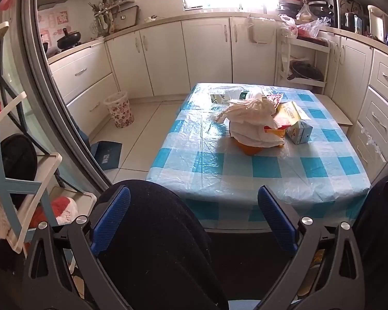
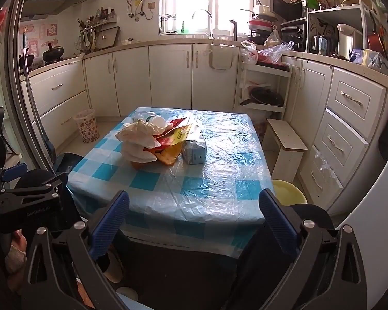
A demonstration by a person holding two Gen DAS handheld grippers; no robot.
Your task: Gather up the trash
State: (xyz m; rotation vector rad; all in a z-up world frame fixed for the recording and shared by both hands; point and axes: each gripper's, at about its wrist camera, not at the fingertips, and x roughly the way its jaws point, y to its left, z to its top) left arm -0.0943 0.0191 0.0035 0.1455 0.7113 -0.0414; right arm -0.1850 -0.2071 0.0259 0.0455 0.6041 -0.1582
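A heap of trash lies on the table (image 1: pixel 258 170) with the blue-checked plastic cover (image 2: pixel 194 188): crumpled white paper (image 1: pixel 251 118) (image 2: pixel 139 139) over an orange bowl (image 1: pixel 247 149), red and yellow wrappers (image 2: pixel 176 134), a small carton (image 1: pixel 298 129) (image 2: pixel 194 147) and a white bottle (image 2: pixel 157 121) behind. A floral waste bin (image 1: pixel 120 109) (image 2: pixel 86 126) stands on the floor at the left. My left gripper (image 1: pixel 194 219) is open and empty, short of the table's near edge. My right gripper (image 2: pixel 194 222) is open and empty at the near edge.
White cabinets (image 2: pixel 147 77) line the back and right walls. A small white stool (image 2: pixel 287 144) and a yellow basin (image 2: pixel 288 192) sit right of the table. A dark-clothed knee (image 1: pixel 152 232) lies between my left fingers. The left gripper's body (image 2: pixel 31 201) shows at the right view's left.
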